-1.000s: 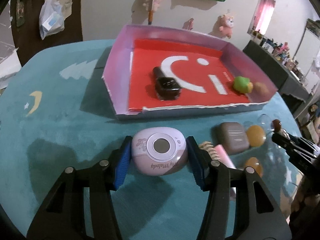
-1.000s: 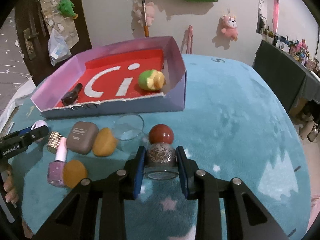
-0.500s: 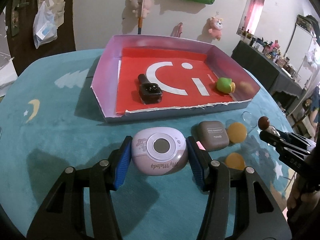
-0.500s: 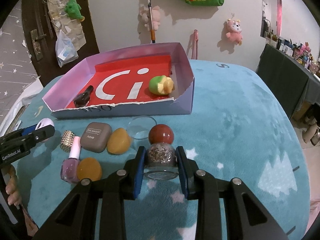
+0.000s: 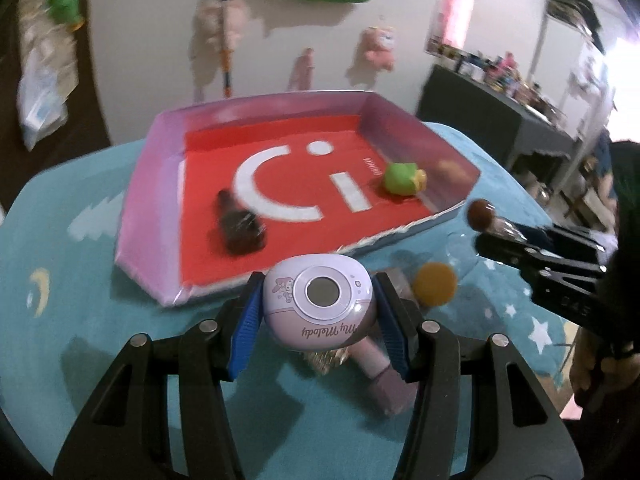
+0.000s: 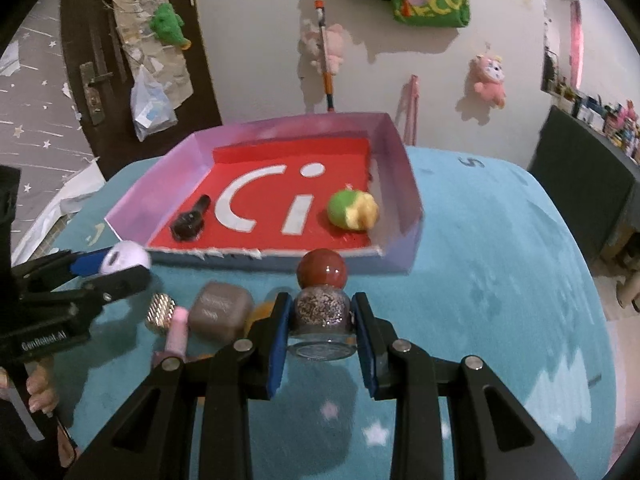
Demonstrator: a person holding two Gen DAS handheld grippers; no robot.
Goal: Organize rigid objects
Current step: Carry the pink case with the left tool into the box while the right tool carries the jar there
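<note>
A: What do the left tongs [image 5: 318, 320] have?

B: They are clamped on a lilac rounded case [image 5: 318, 306] with a grey disc on its lid and cursive lettering along the near side. The blue pads [image 5: 248, 320] press it from both sides, and it sits above the teal counter [image 5: 80, 320], just near of the tray's front edge.

A: And the right tongs [image 6: 322, 320]?

B: Closed tight around a small glass bottle [image 6: 322, 314] of glittery grains with a round brown-red stopper on top. The bottle stands upright between the fingers, near the tray's front wall.

A: Describe the tray.

B: A shallow tray [image 6: 404, 168] with lilac walls and a red floor bearing white letters. Inside lie a dark bottle [image 6: 190, 222] on its side toward the left and a green and yellow toy [image 6: 352, 210] toward the right, close to the right wall.

A: What is left on the counter?

B: To the left of the right tongs, a taupe rounded case [image 6: 220, 316], a pink nail polish bottle [image 6: 176, 330] lying with its cap pointing far, and a gold ribbed cap [image 6: 160, 312] beside it. An orange oval piece [image 5: 434, 284] lies beside the taupe case; in the right view it is mostly hidden behind the finger.

A: Anything of the person?

B: Fingertips [image 6: 40, 392] on the left handle, at the left edge of the right view.
</note>
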